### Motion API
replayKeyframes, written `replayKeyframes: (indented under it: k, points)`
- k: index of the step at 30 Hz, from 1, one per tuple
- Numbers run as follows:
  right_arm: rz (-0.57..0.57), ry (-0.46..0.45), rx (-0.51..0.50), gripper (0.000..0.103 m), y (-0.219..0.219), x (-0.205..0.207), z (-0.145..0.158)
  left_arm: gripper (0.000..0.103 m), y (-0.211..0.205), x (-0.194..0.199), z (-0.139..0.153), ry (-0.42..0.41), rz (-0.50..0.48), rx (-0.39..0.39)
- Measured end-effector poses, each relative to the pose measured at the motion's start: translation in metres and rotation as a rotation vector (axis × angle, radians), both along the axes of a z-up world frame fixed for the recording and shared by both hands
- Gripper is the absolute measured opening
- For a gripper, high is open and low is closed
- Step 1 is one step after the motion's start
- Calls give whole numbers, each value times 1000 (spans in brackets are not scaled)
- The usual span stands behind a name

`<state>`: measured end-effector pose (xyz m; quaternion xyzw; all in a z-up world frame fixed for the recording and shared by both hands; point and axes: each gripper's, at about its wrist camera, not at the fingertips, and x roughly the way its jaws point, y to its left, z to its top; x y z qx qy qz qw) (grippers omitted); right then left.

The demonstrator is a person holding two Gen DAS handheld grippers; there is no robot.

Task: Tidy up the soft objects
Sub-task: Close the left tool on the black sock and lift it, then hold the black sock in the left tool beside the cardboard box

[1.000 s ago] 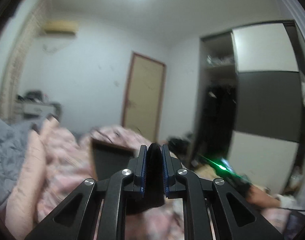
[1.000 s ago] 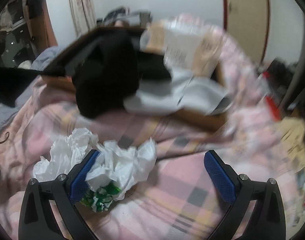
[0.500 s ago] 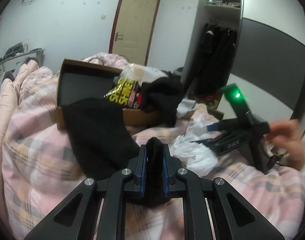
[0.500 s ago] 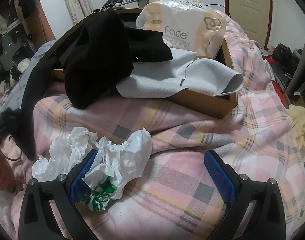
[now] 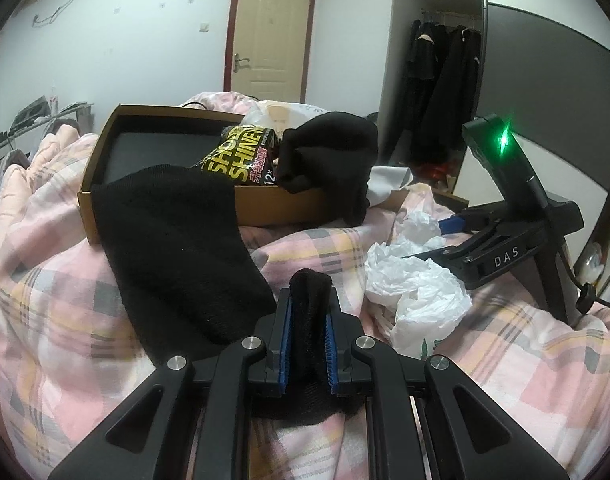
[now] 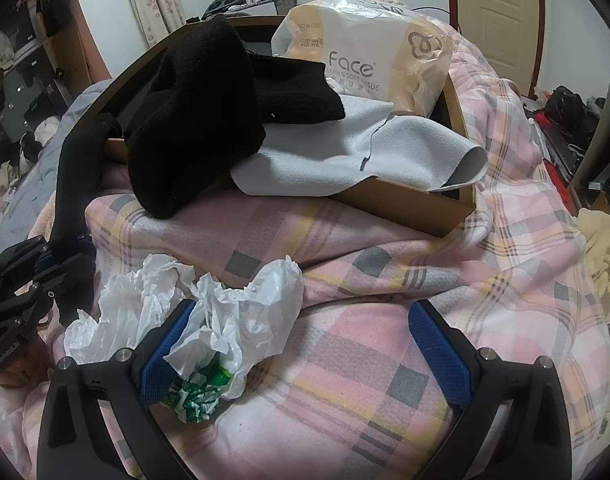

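A: What is seen across the bed, taken from the left?

B: A pink plaid blanket (image 5: 57,312) is spread over the whole bed. A long black sock (image 5: 177,248) is draped from the rim of the cardboard box (image 5: 105,148) down across the blanket, and its near end is clamped between the closed pads of the left tool (image 5: 308,320).

A: And inside the box?

B: A dark packet with yellow lettering (image 5: 241,152) is seen, then a black knitted garment (image 5: 333,152) hung over the front wall. In the right wrist view, a grey cloth (image 6: 345,156) is laid over the box edge beside it, and a pack of tissues (image 6: 369,60) is stood behind.

A: Further right?

B: A crumpled white plastic bag (image 6: 209,320) is left on the blanket. The right tool (image 6: 301,344) is held wide open over it, with one pad touched by the bag and nothing gripped.

A: The room?

B: A pale door (image 5: 269,40) is set in the far wall; dark coats (image 5: 441,80) are hung in an open wardrobe to its right.
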<state>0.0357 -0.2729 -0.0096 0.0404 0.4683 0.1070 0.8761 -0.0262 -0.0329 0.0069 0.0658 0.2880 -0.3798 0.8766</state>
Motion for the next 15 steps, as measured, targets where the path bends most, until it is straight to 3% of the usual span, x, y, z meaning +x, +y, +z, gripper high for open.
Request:
replayKeyframes:
  k: [15]
  points:
    - [0, 0, -2, 103, 1, -1, 1, 10, 10, -13, 19, -48, 2, -58]
